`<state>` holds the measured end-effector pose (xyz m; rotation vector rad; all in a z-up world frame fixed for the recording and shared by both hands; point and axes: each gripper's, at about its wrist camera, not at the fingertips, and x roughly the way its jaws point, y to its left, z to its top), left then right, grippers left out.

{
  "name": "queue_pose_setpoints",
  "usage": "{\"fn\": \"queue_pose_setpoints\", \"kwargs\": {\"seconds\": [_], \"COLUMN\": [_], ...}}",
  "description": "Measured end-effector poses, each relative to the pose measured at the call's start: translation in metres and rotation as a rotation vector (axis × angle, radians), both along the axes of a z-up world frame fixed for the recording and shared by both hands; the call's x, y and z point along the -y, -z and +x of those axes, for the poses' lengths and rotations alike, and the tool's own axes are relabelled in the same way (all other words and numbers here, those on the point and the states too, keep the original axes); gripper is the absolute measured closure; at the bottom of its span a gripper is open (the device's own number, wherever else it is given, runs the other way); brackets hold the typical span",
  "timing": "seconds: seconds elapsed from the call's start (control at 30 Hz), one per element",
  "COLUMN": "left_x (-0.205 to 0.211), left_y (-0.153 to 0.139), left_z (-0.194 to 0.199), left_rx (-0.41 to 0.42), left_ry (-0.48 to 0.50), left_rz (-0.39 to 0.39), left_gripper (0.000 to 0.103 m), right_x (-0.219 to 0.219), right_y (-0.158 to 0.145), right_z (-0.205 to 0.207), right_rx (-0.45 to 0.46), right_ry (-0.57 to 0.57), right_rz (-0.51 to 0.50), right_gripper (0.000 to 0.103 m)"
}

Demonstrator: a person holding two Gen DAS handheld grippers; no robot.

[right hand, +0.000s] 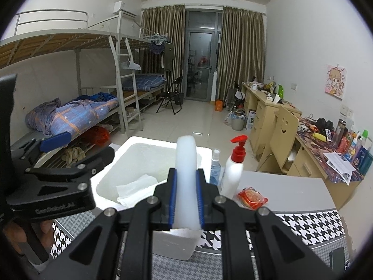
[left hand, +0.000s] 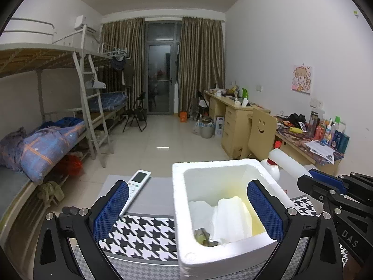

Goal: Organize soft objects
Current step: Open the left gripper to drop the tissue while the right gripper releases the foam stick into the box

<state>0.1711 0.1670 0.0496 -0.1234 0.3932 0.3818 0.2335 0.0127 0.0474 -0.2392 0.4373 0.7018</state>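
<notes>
The surface [right hand: 291, 191] is grey on its far part and covered nearer the cameras with a black-and-white houndstooth cloth [left hand: 144, 235]. A white foam box [left hand: 223, 212] stands open on it, with folded white foam sheets [left hand: 230, 219] lying inside on the bottom along with a small dark olive object [left hand: 205, 236] too dim to identify. The left claw [left hand: 186, 212] is released, its blue pads spread wide: one hangs over the box's interior, the other outside the box's left wall, with nothing pressed between them. The right claw [right hand: 186, 198] is clenched on a strip of white foam [right hand: 185, 163] that stands up between its pads above the near right corner of the box. Behind the box, toward the surface's far edge, stand a white pump bottle with a red top [right hand: 234, 165] and a small clear spray bottle [right hand: 215, 165]; a red snack packet [right hand: 251, 198] lies just right of them, and a white remote control [left hand: 135, 186] rests left of the box. Beyond is a dormitory room with metal bunk beds [left hand: 58, 107] along the left wall, brown curtains [left hand: 200, 65] framing a glass door, and cluttered wooden desks [left hand: 235, 116] along the right wall. The held strip's lower end is hidden behind the right claw, and the surface's near edge is cut off by both claws.
</notes>
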Motion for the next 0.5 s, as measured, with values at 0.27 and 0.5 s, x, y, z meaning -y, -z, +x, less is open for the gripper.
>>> {"fn": "queue_pose_setpoints", "kwargs": {"seconds": [0.27,0.5], "left_x": [-0.009,-0.021], "left_y": [0.001,0.005], "left_z": [-0.016,-0.028], "left_rx": [0.013,0.025], "left_ry": [-0.025,-0.055], "left_rz": [0.004,-0.001], "left_gripper": [0.001,0.001], "right_x": [-0.013,-0.023], "right_y": [0.003,0.01], "right_z": [0.001,0.008], "right_rx": [-0.013,-0.032], "right_ry": [-0.023,-0.012], "right_rz": [-0.008,-0.017], "right_gripper": [0.084,0.084]}}
